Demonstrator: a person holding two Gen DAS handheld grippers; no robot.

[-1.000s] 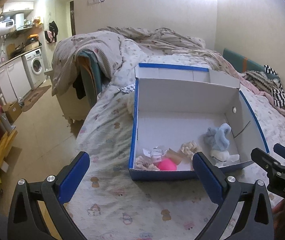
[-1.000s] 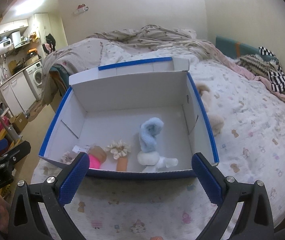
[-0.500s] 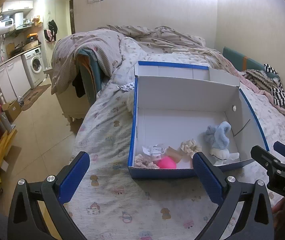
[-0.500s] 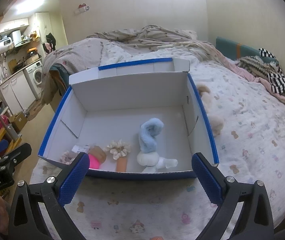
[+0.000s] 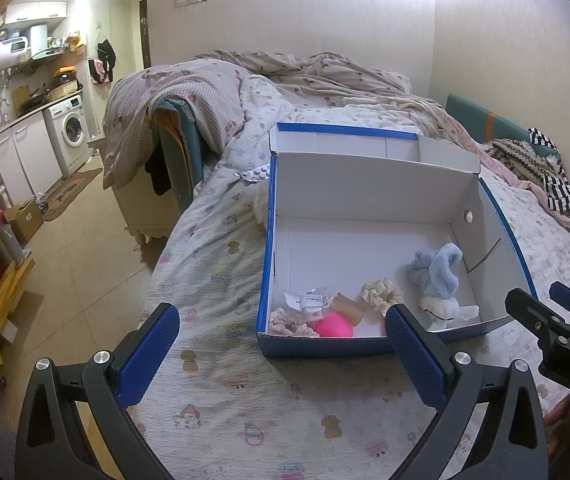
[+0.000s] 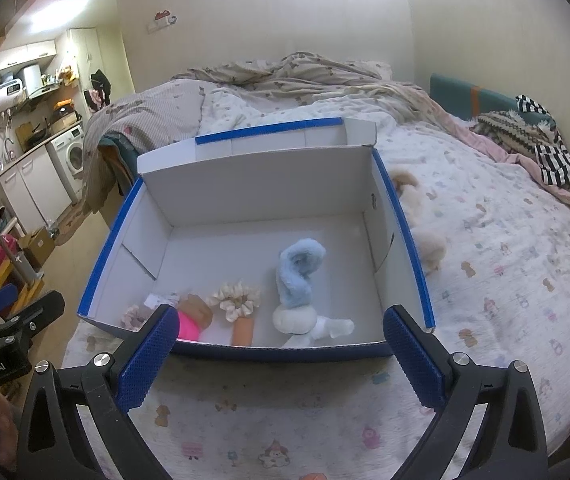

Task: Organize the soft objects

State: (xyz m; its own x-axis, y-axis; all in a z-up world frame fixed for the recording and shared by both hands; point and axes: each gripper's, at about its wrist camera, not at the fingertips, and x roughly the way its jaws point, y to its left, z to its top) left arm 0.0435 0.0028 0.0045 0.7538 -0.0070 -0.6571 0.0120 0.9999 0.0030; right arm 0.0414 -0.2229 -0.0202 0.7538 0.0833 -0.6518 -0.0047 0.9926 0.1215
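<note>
Both grippers are hovering over the bed (image 5: 221,248) in front of the box (image 6: 401,216), with nothing between them. The left gripper (image 5: 281,344) is holding its fingers (image 5: 149,348) wide apart, and the right gripper (image 6: 279,350) is doing the same. Inside the box, near the front wall, are lying a blue plush (image 6: 299,272), a cream scrunchie (image 6: 237,300) and a pink ball (image 5: 335,326). The right gripper's finger is partly hiding the ball. A beige plush (image 6: 429,240) is lying behind the box's right wall, partly cut off.
</note>
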